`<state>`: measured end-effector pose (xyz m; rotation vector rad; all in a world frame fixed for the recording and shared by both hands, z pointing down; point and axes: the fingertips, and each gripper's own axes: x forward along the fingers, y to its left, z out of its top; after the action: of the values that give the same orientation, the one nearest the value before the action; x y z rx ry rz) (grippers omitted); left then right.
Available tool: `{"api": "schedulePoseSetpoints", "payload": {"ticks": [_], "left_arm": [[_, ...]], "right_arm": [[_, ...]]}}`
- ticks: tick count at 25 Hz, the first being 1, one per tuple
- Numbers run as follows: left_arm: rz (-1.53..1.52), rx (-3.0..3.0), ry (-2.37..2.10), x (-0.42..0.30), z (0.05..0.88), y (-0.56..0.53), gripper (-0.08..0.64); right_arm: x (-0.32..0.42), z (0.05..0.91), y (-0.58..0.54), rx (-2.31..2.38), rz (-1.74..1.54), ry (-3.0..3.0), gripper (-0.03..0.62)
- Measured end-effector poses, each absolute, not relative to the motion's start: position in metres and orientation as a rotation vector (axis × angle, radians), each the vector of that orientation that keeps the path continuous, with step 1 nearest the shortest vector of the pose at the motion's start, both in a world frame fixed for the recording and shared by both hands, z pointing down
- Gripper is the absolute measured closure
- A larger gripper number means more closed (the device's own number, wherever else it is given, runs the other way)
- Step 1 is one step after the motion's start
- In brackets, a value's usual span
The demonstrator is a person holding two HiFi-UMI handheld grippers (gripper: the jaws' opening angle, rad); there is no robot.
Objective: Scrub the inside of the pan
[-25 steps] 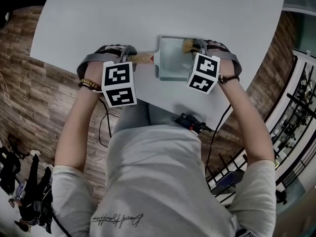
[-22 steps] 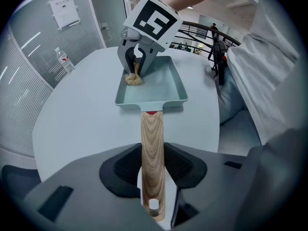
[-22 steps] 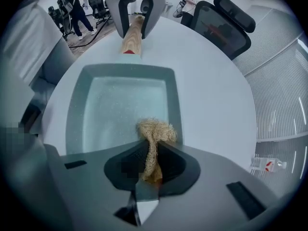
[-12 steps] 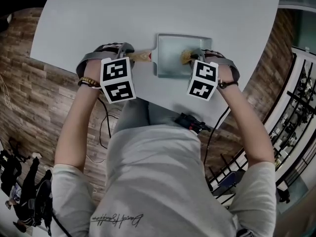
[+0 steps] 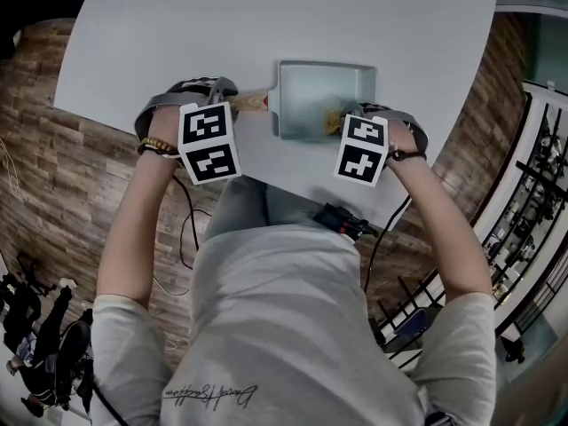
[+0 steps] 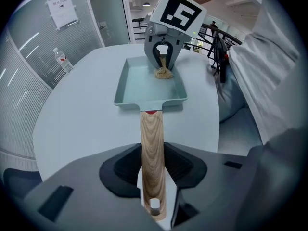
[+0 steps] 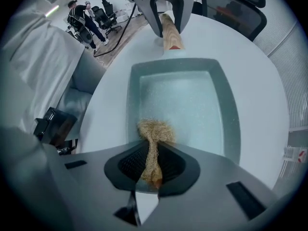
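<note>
Right tongs (image 7: 153,163) in pan (image 5: 311,91), white table (image 5: 266,16)

**Little lettering, none of it readable**

- Paper notice (image 6: 64,12) taped to the glass wall (image 6: 29,71): a red heading over small lines, too small to read.
- Shirt (image 5: 293,327), lower hem: a dark cursive script print (image 5: 211,394), letters not legible.
- Bottle (image 6: 62,60) on the table edge: label unreadable.
- Cubes on the left gripper (image 5: 236,98) and the right gripper (image 5: 344,117): black-and-white square codes only, no letters or numbers.
</note>
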<state>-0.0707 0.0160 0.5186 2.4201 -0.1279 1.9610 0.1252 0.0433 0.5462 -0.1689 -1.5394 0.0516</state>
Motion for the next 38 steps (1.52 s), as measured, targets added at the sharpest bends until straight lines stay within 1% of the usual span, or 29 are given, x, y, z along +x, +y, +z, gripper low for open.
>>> {"api": "schedulePoseSetpoints", "payload": {"ticks": [3,11,14,28,38], "left_arm": [[1.993,2.416,-0.082,-0.071,0.518,0.020,0.411],[2.006,2.404,-0.012,-0.071,0.517,0.023,0.410],[1.997,2.413,-0.025,-0.070,0.516,0.024,0.410],[1.962,2.388,-0.123,-0.069,0.517,0.018,0.413],[1.952,2.378,-0.123,-0.071,0.522,0.014,0.413]], "right_arm": [[0.125,0.546,0.038,-0.157,0.066,-1.553,0.525],[0.126,0.550,-0.040,0.010,-0.216,-1.511,0.522],[0.124,0.549,-0.053,0.041,-0.255,-1.504,0.522],[0.131,0.548,-0.032,-0.006,-0.196,-1.507,0.523],[0.136,0.551,0.015,-0.124,-0.035,-1.489,0.523]]}}
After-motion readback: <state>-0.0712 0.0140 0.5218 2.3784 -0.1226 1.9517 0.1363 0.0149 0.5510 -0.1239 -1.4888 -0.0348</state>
